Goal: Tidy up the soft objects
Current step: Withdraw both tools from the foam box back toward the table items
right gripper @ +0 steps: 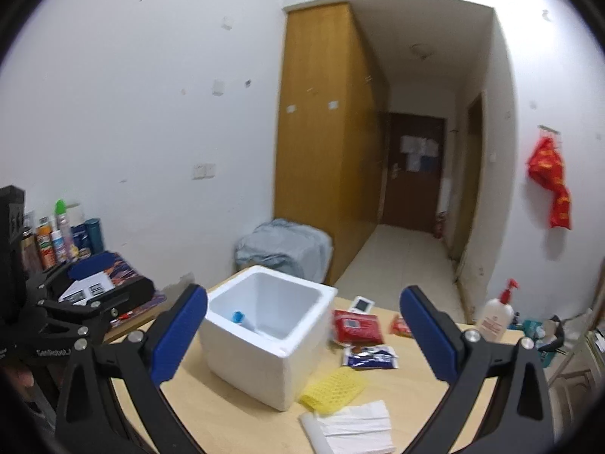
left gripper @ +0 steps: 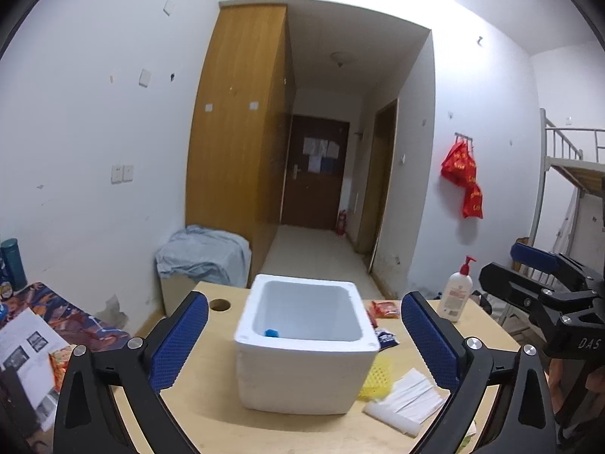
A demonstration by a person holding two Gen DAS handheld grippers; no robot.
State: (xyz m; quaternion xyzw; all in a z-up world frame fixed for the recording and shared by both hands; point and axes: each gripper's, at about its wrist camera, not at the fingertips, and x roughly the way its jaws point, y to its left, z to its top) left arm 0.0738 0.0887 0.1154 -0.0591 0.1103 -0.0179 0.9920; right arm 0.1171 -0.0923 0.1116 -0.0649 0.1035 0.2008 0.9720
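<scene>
A white foam box point(left gripper: 306, 344) stands open on the wooden table point(left gripper: 211, 397); a blue-capped item point(left gripper: 271, 333) lies inside, also shown in the right wrist view point(right gripper: 239, 317). Right of the box point(right gripper: 264, 333) lie a yellow foam net point(right gripper: 332, 386), a white tissue pack point(right gripper: 351, 429), a red packet point(right gripper: 355, 326) and a blue-white packet point(right gripper: 370, 355). My left gripper point(left gripper: 304, 336) is open and empty, held above the table with the box between its blue pads. My right gripper point(right gripper: 302, 335) is open and empty, above the box and packets.
A lotion pump bottle point(right gripper: 495, 316) stands at the table's far right edge. A small white device point(right gripper: 362, 304) lies behind the red packet. A side desk with bottles point(right gripper: 60, 238) and papers is to the left. A cloth-covered bin point(right gripper: 283, 249) stands beyond the table.
</scene>
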